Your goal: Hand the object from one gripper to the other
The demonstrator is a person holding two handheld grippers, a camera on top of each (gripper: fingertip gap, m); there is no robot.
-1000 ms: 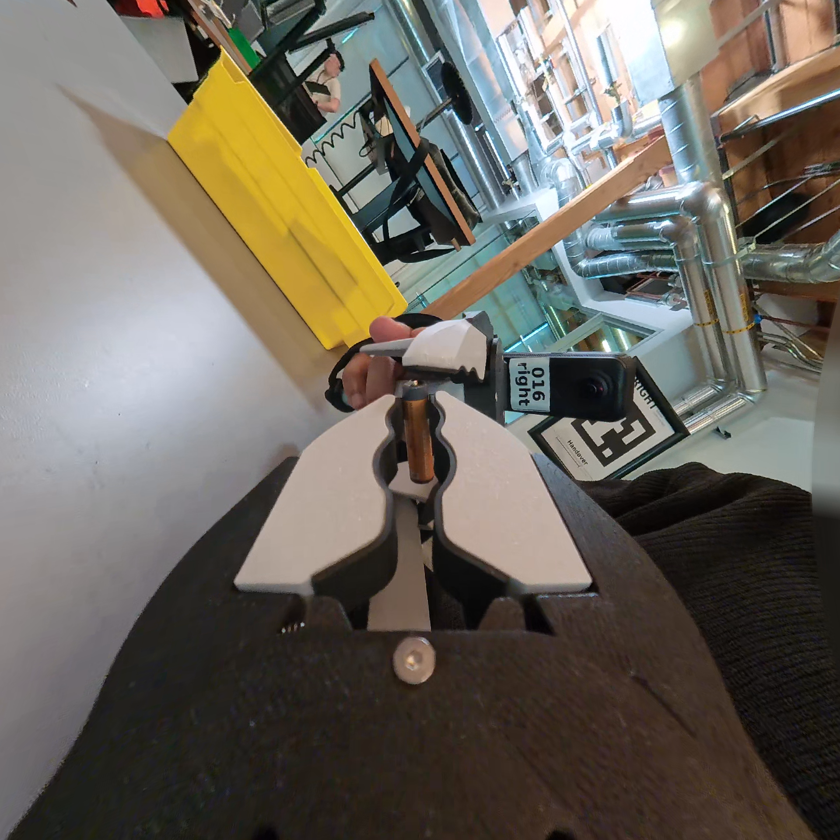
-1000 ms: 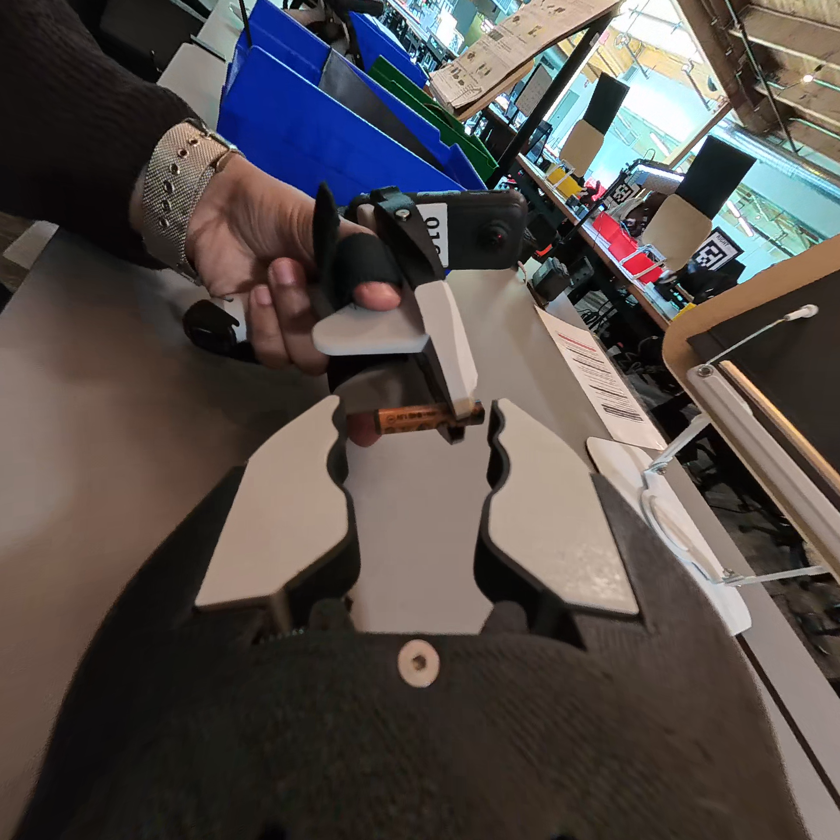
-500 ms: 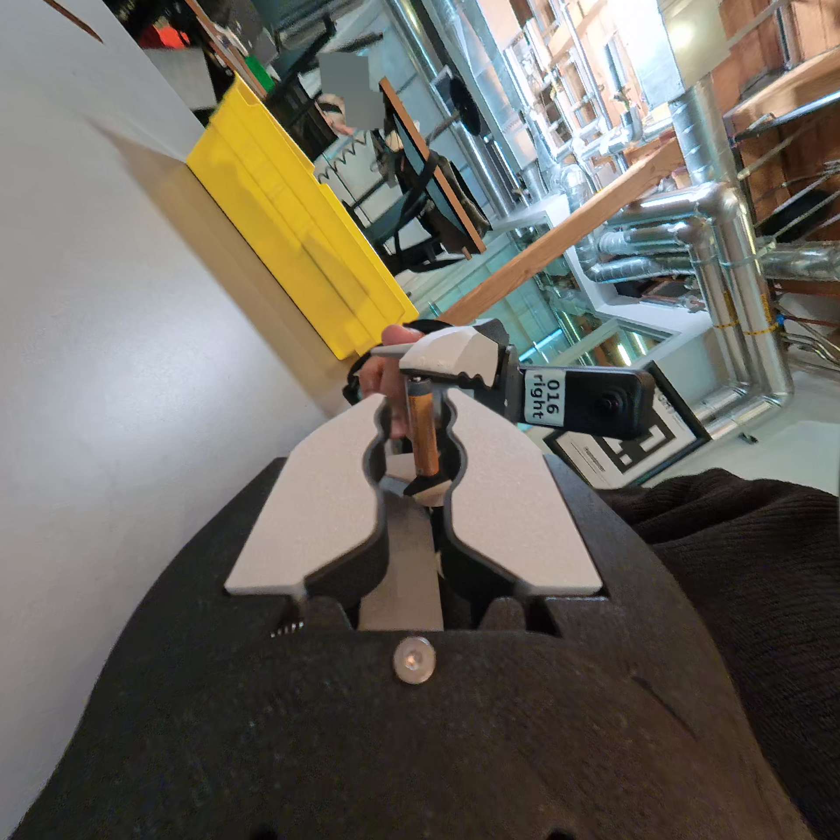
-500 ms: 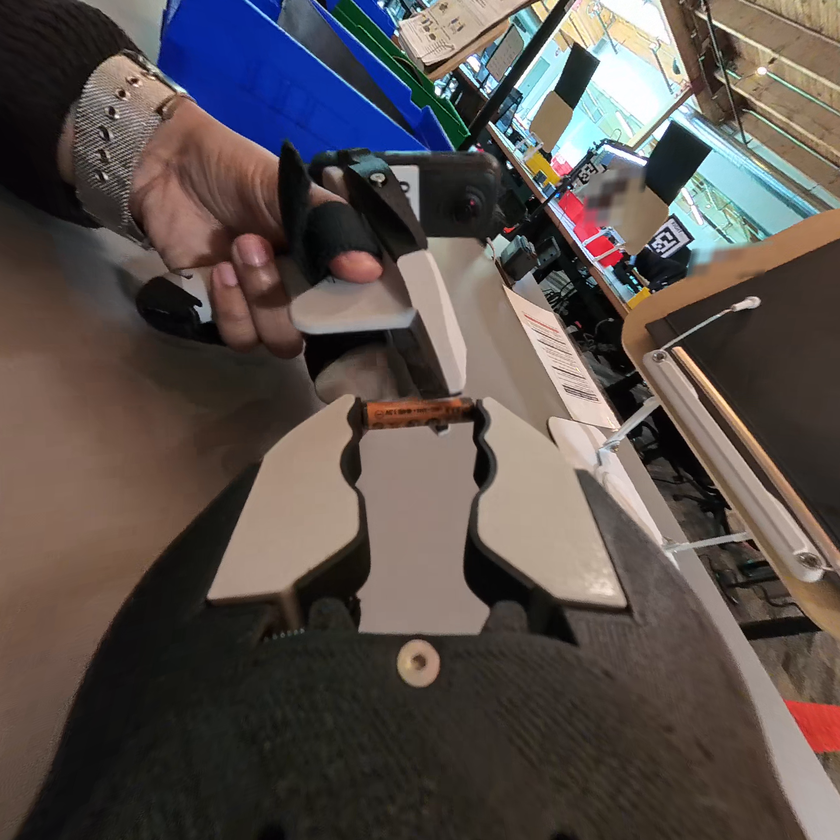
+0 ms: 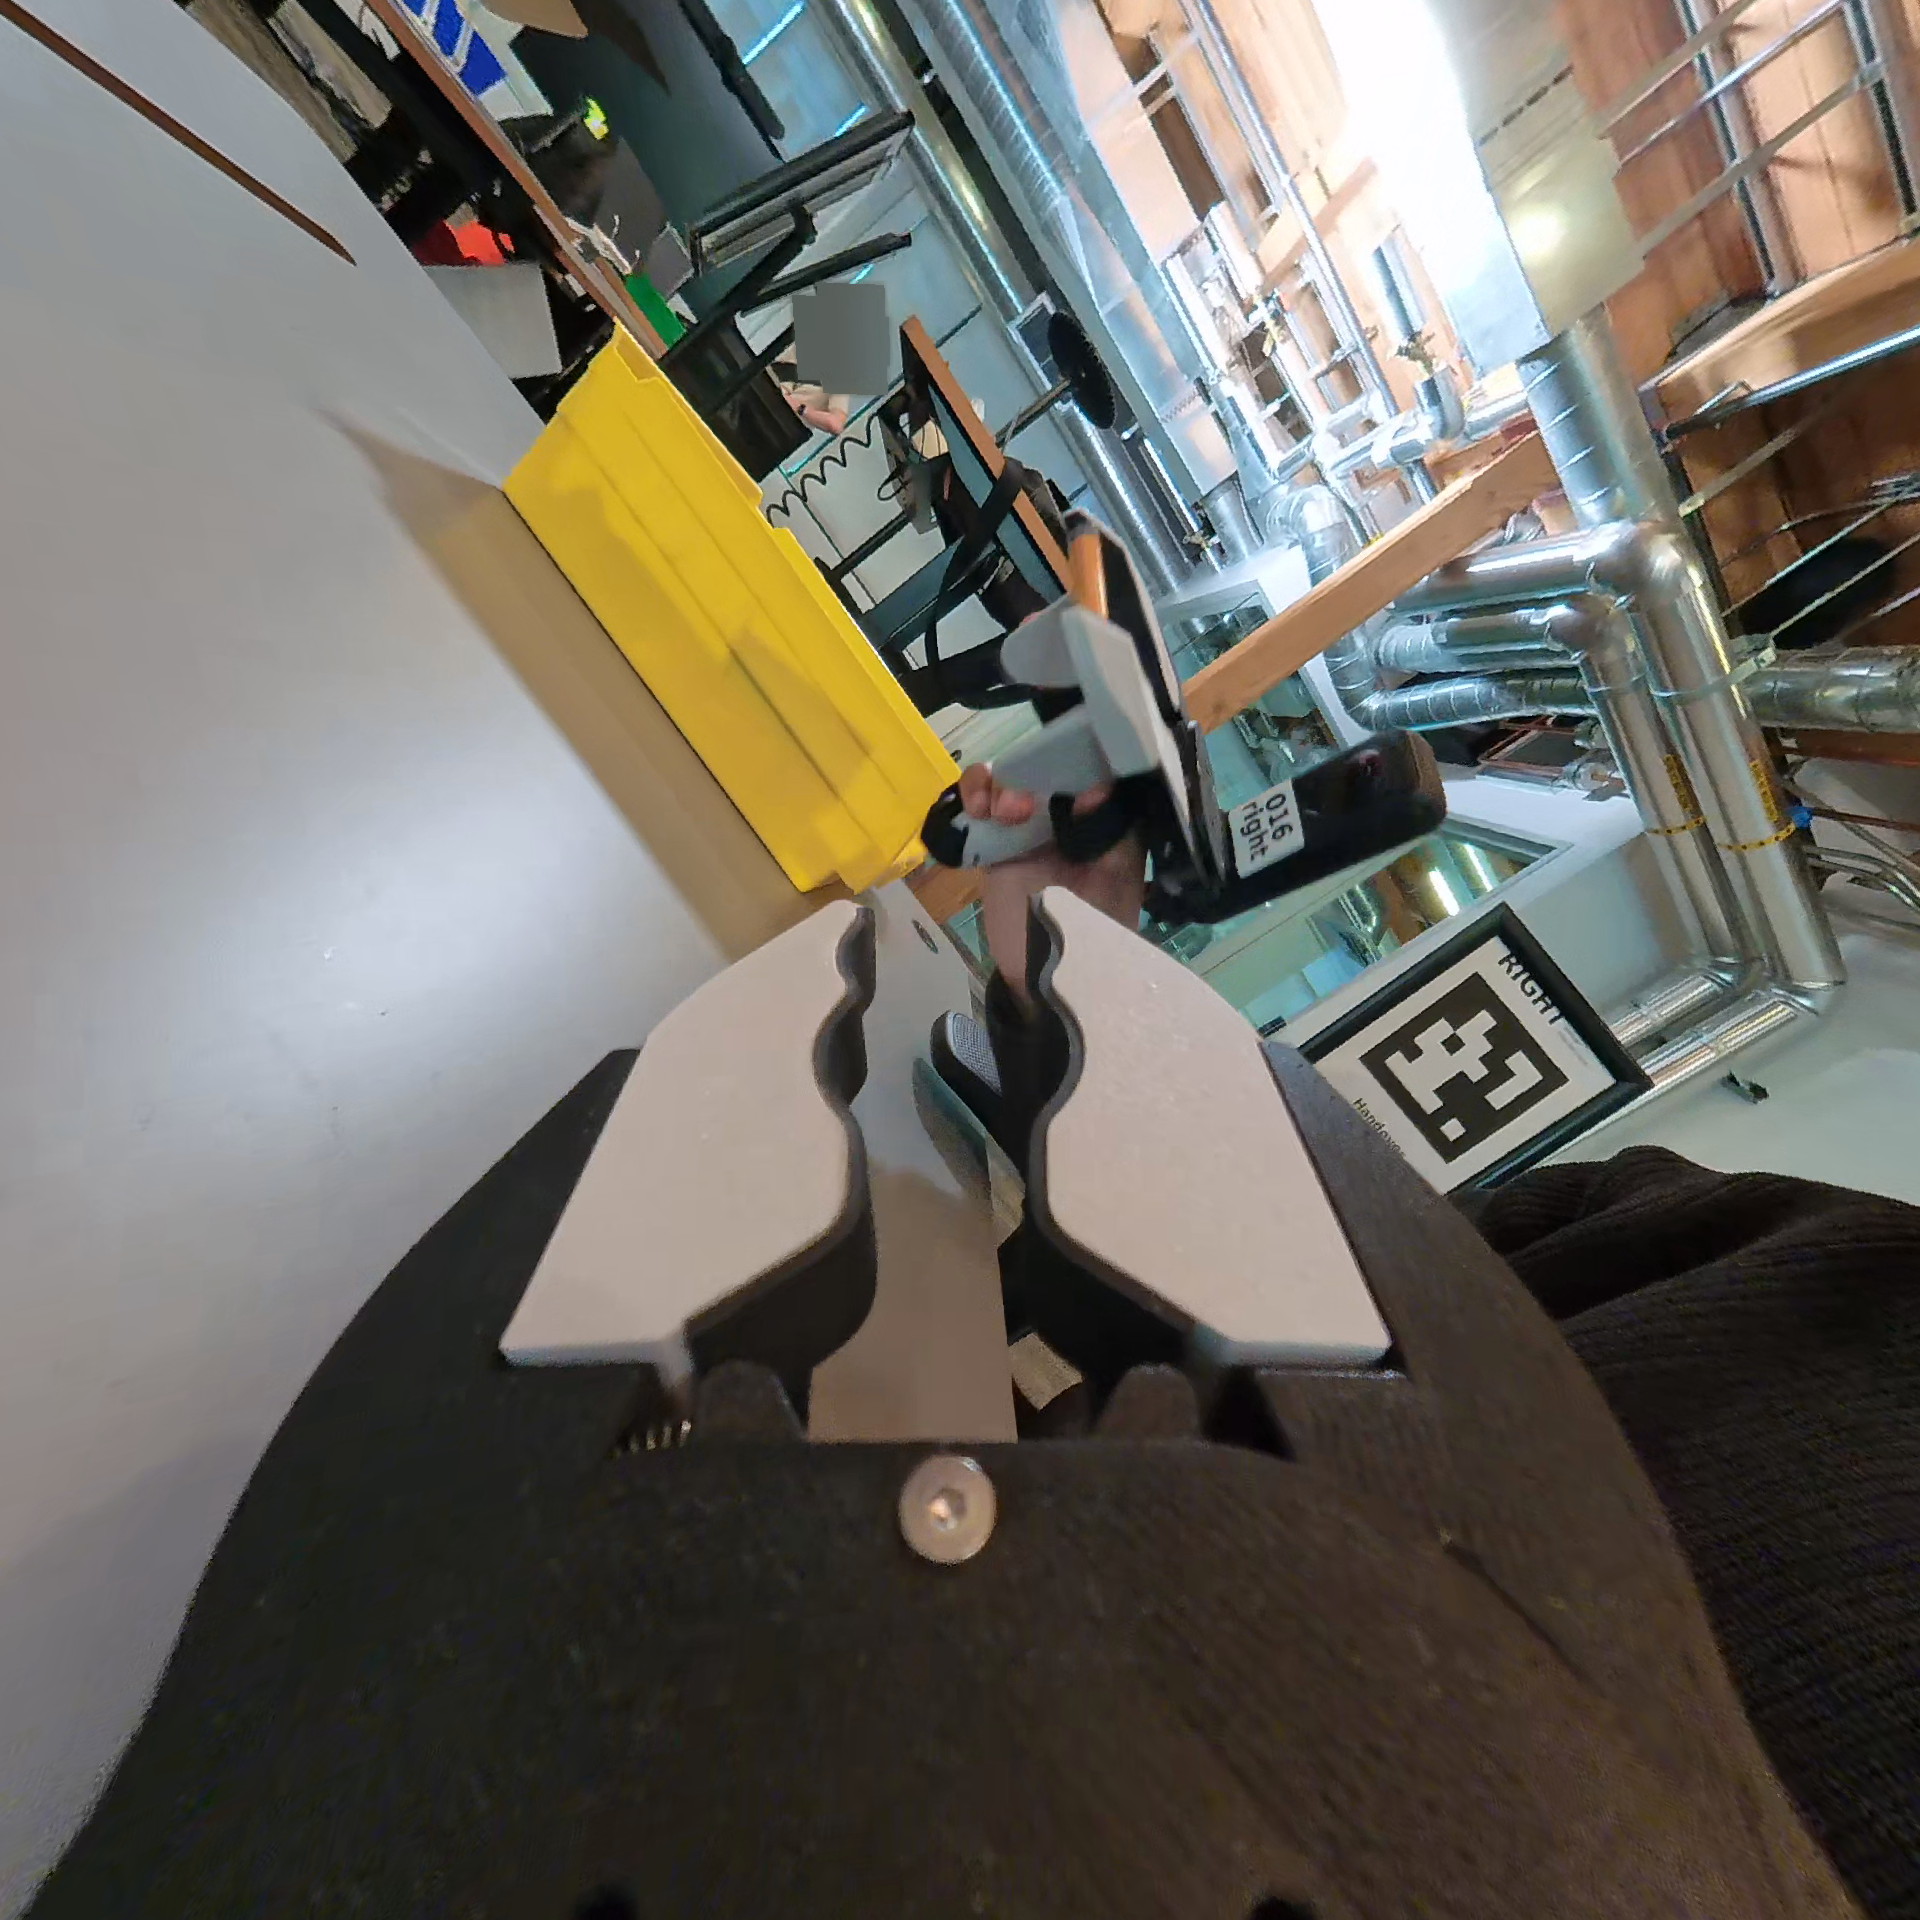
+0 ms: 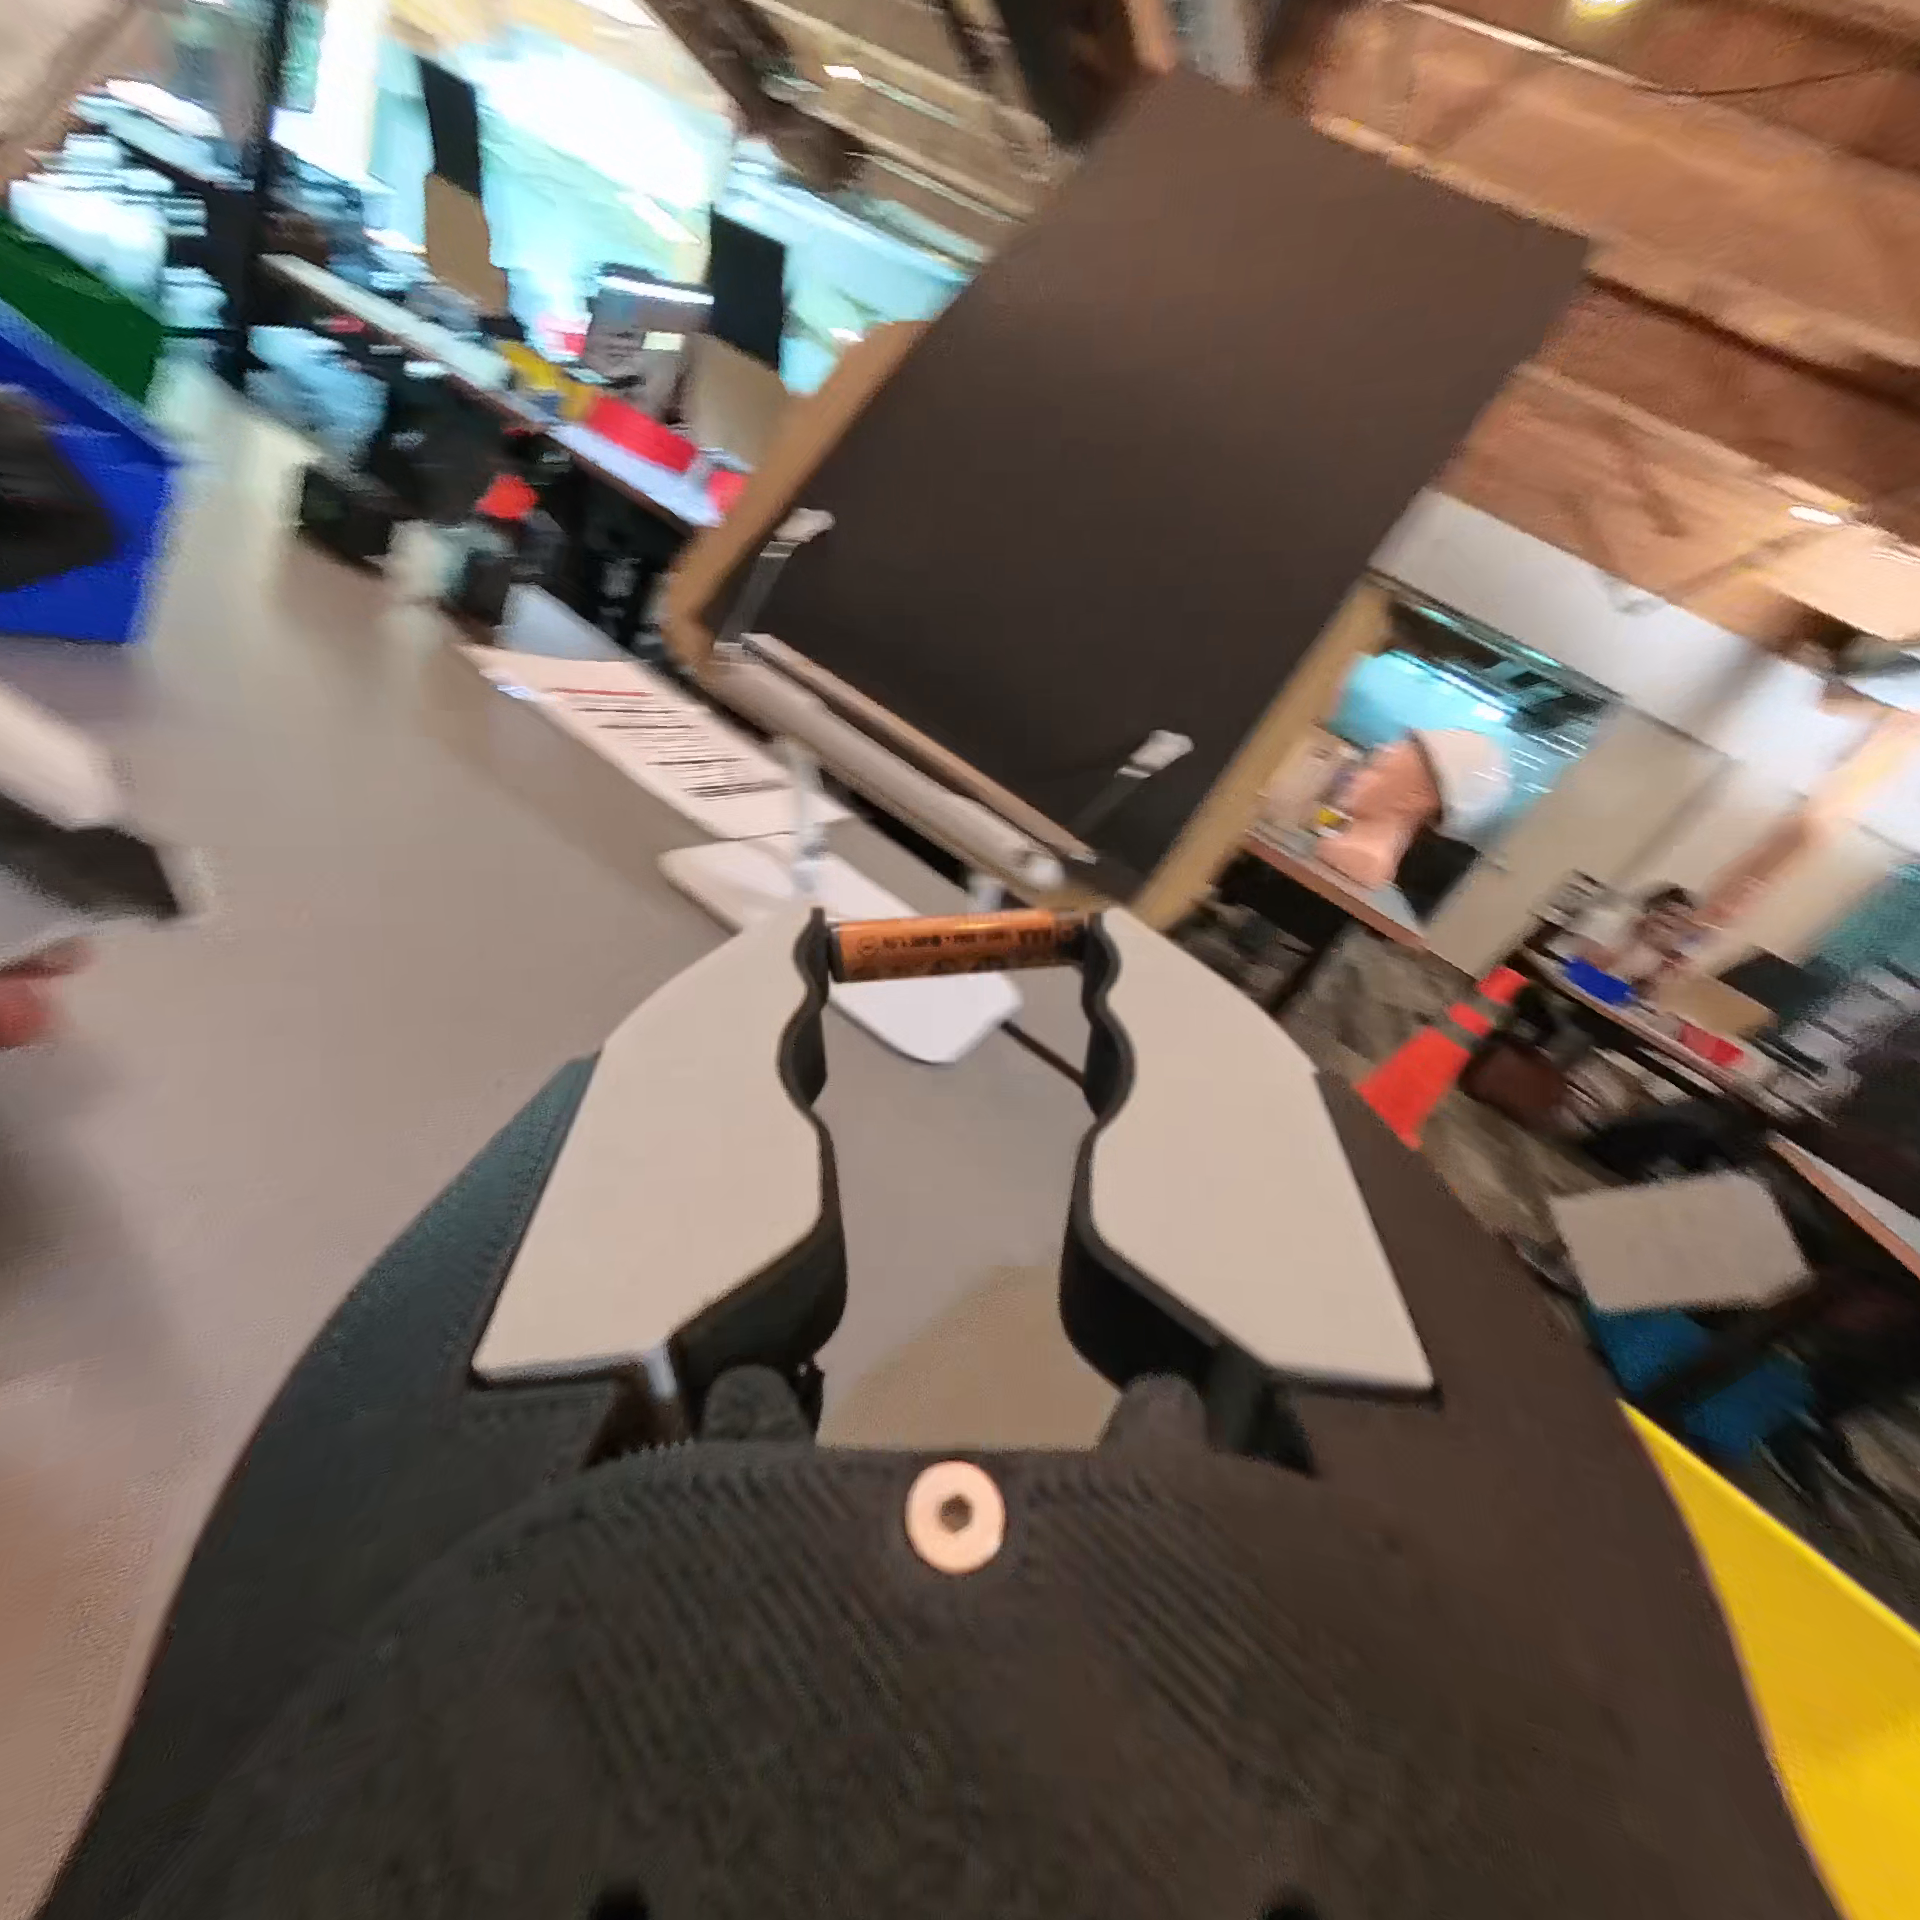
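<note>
While the right gripper (image 6: pixel 956 951) pinches the orange battery (image 6: pixel 956 943) crosswise between its two fingertips, one end against each, it hangs above the grey worktop (image 6: pixel 343 831), off the surface. Left gripper (image 5: pixel 951 925) has its fingers spread with a gap and nothing held between them. Seen from the left wrist view, the right gripper (image 5: pixel 1081 603) sits beyond those fingertips, raised over the worktop (image 5: pixel 208 727), battery end (image 5: pixel 1083 556) just showing at its tip. Yellow bin (image 5: pixel 717 644) stands at the worktop's far edge. Right wrist view is motion-blurred; a white stand base (image 6: pixel 925 1003) lies on the worktop below the battery.
</note>
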